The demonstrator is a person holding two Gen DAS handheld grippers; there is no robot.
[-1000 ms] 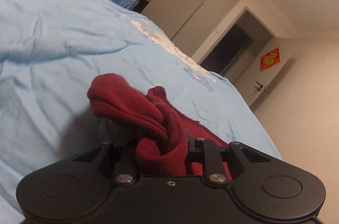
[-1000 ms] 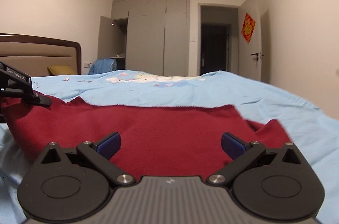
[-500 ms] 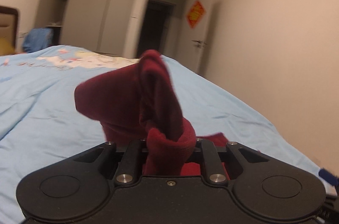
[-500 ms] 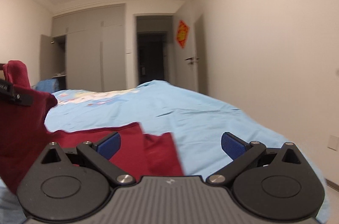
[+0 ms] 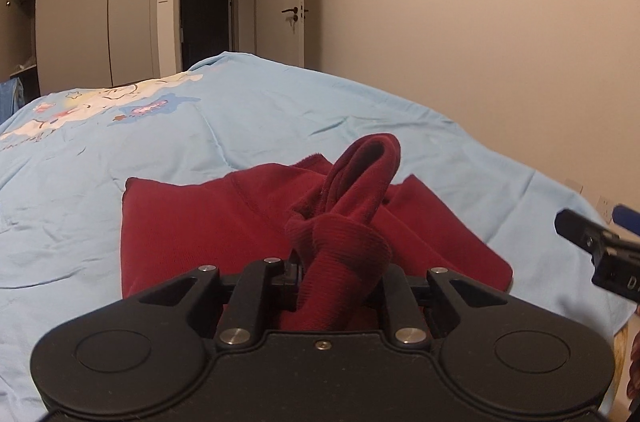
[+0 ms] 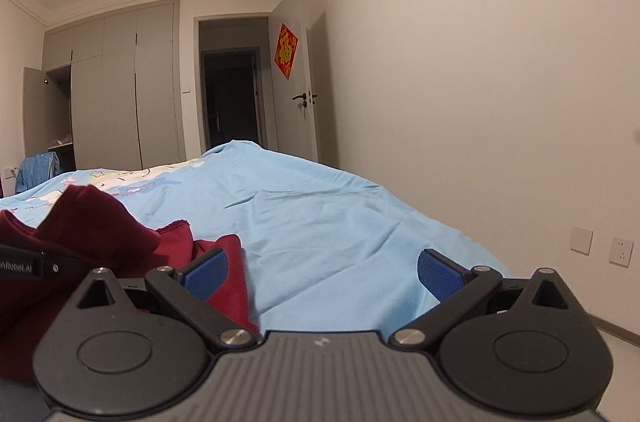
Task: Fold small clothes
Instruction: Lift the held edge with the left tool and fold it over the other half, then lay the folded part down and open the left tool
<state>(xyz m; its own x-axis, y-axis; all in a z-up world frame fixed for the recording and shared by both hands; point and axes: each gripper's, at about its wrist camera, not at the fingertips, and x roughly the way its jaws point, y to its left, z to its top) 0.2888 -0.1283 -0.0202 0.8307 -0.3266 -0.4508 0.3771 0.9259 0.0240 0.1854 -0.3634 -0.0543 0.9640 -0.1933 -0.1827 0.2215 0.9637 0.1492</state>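
A bed fills the lower half of both views, covered by a light blue quilt (image 5: 280,126) with shallow creases and a pale cartoon print (image 5: 100,102) toward its far left side. On the quilt lies a dark red garment (image 5: 192,222), its main part spread flat with one corner pointing toward the far side of the bed. The left gripper (image 5: 336,274) is pinched tight on a bunched, ribbed fold of that garment, which rises in a twisted hump just beyond the fingers. The right gripper (image 6: 322,274) hovers above bare quilt beside the garment's right edge, its blue-padded fingers (image 6: 210,272) spread wide and holding nothing. Behind the bed stands a run of tall pale wardrobe doors (image 6: 120,90), one panel at the left swung open. Next to them is a dark doorway (image 6: 232,98), then a white door (image 6: 304,94) with a lever handle and a red diamond decoration (image 6: 286,51). The plain wall on the right carries a switch and a socket (image 6: 621,251) low down.
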